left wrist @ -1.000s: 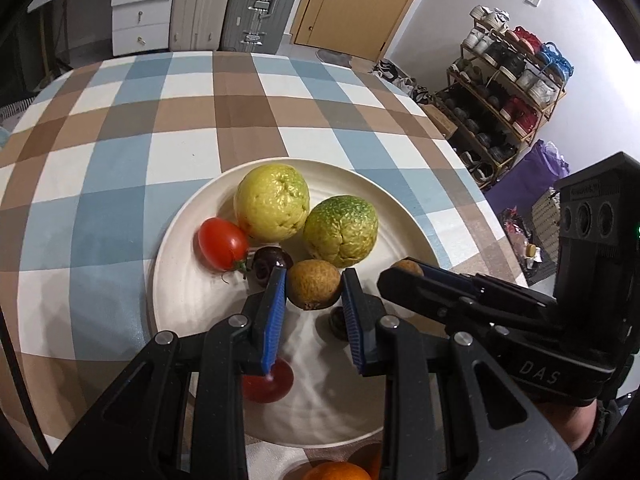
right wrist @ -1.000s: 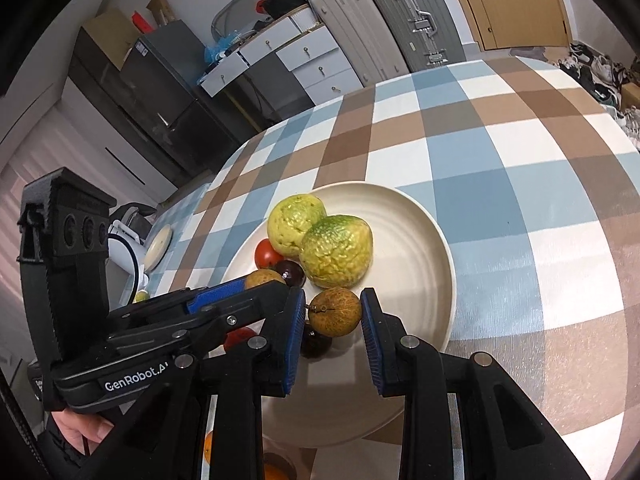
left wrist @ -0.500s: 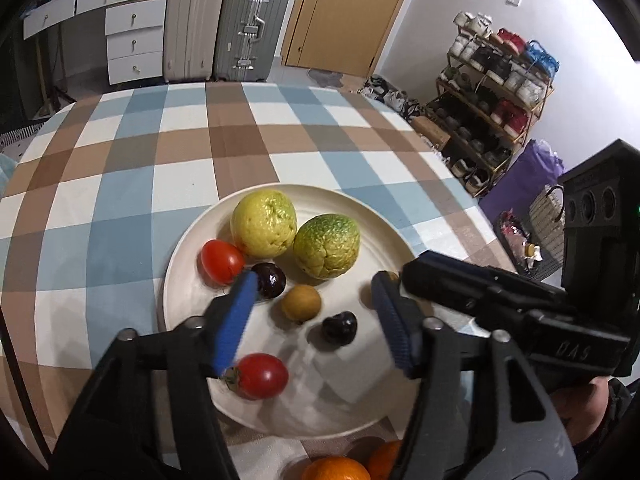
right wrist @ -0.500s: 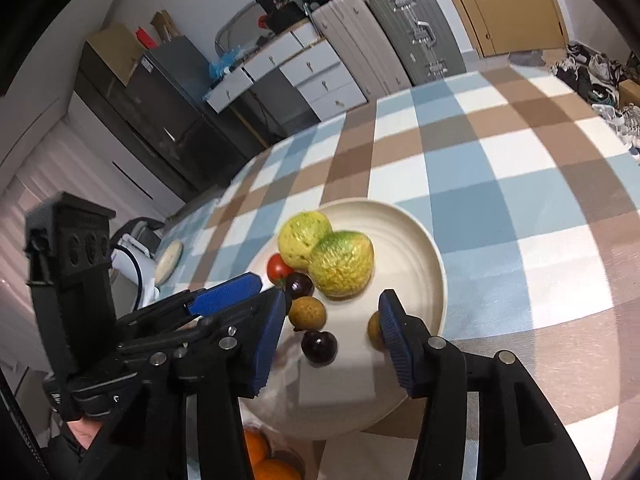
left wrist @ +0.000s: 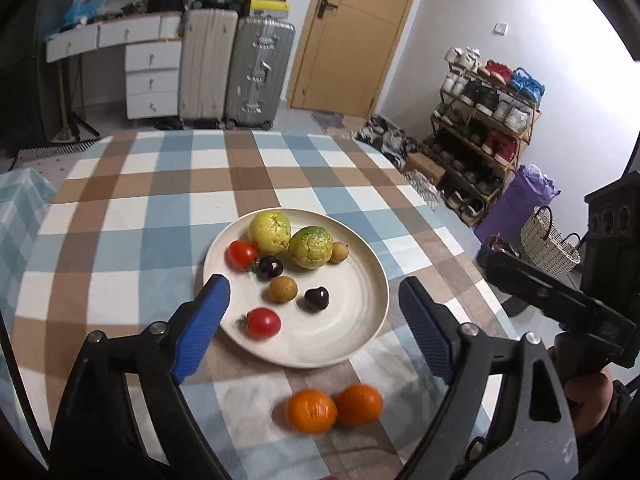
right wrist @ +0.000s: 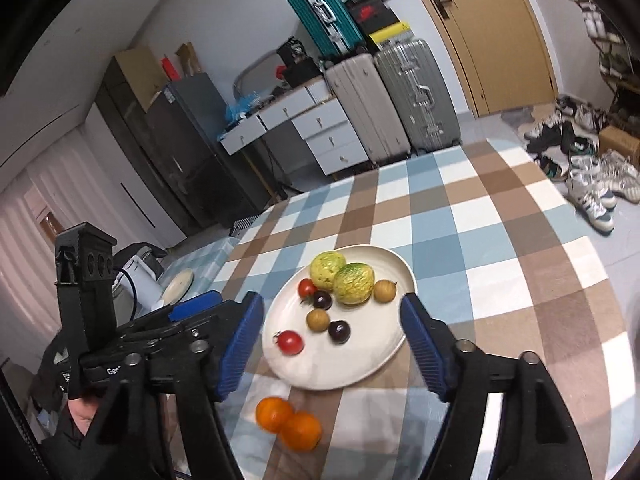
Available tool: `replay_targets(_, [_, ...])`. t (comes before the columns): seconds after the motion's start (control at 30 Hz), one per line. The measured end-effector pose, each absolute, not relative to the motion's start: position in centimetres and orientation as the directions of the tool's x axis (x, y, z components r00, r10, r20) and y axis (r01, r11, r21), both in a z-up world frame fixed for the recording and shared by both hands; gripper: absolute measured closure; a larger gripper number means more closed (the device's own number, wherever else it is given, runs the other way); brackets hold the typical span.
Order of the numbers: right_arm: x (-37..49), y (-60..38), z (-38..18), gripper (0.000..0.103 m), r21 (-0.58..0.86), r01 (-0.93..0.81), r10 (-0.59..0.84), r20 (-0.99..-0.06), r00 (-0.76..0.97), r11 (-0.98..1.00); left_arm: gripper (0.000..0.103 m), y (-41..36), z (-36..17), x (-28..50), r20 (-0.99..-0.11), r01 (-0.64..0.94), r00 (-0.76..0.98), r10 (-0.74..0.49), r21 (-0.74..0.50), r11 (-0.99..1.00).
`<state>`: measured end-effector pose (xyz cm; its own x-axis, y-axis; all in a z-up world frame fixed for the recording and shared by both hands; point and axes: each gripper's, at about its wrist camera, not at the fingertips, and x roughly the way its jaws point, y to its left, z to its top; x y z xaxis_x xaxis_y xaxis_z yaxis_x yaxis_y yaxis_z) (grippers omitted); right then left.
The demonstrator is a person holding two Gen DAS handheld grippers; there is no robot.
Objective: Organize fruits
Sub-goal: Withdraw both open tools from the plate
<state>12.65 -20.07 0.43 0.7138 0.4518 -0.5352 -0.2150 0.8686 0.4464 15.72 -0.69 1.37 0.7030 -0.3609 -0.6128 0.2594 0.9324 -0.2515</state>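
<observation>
Left gripper [left wrist: 314, 322] and right gripper [right wrist: 332, 338]: jaws just opened wide, empty, above plate [left wrist: 360, 344]. Fruits lie on plate; two oranges [left wrist: 334, 406] on checked surface [left wrist: 120, 216] beside it.

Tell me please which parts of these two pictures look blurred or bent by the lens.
Left wrist view: the two oranges near the bottom are smeared by blur, the plate is fairly sharp, and the door and suitcases bow outward. Right wrist view: the oranges are soft too, the checked tablecloth curves, and black corners frame the round image.
</observation>
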Motion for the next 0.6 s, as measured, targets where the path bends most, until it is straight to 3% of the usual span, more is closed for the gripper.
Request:
replay_targets(0.03, [11.7, -19.9, 0.8, 0.015, 0.441, -0.231, 0.457, -0.521, 0.721, 0.867, 0.014, -0.6, 1.6, 14.8, -0.606, 0.252, 0.716, -0.347, -0.238, 0.938])
replay_targets(0.13, [9.6, -19.3, 1.8, 0.013, 0.407, -0.265, 0.455, -0.495, 0.741, 0.874, 0.001, 0.0, 2.3, 12.0, -0.574, 0.236, 0.752, -0.324, -0.224, 0.946])
replay_targets(0.37, [5.3, -18.8, 2.7, 0.005, 0.387, -0.285, 0.452, -0.46, 0.765, 0.877, 0.001, 1.4, 1.8, 6.6, -0.554, 0.166, 0.802, -0.225, -0.155, 0.974])
replay_targets(0.6, [2.8, -17.5, 0.6, 0.003, 0.332, -0.266, 0.413, -0.54, 0.734, 0.905, 0.001, 2.2, 0.2, 4.5, -0.593, 0.13, 0.784, -0.185, -0.135, 0.982])
